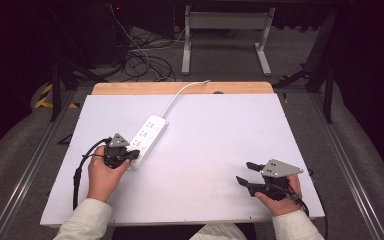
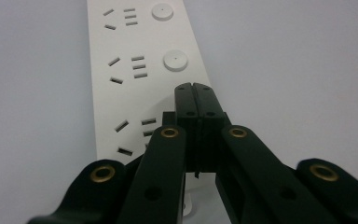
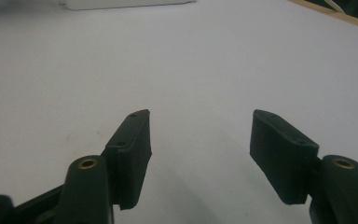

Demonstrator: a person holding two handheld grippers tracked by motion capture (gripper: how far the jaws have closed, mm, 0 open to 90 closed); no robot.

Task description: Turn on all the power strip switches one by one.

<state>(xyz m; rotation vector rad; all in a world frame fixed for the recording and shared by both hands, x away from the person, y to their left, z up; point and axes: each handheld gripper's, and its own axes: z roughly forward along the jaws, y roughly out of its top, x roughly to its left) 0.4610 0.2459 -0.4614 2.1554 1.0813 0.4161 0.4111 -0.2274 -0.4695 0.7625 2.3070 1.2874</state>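
two grippers by a white power strip [image 1: 147, 134]
left gripper [image 2: 196, 95] pressed closed over the strip's near end; right gripper [image 3: 200, 149] wide, well apart from it

A white power strip [image 1: 147, 136] lies on the white board [image 1: 205, 165], its near end directly under the left fingers [image 2: 186, 100]. Its sockets run on beyond their tips, and its cord [image 1: 180, 95] farther still. Bare board spreads between and ahead of the right fingers [image 3: 133, 140]. Past the board's wooden edge [image 1: 180, 88], cables [image 1: 140, 60] lie on the floor.
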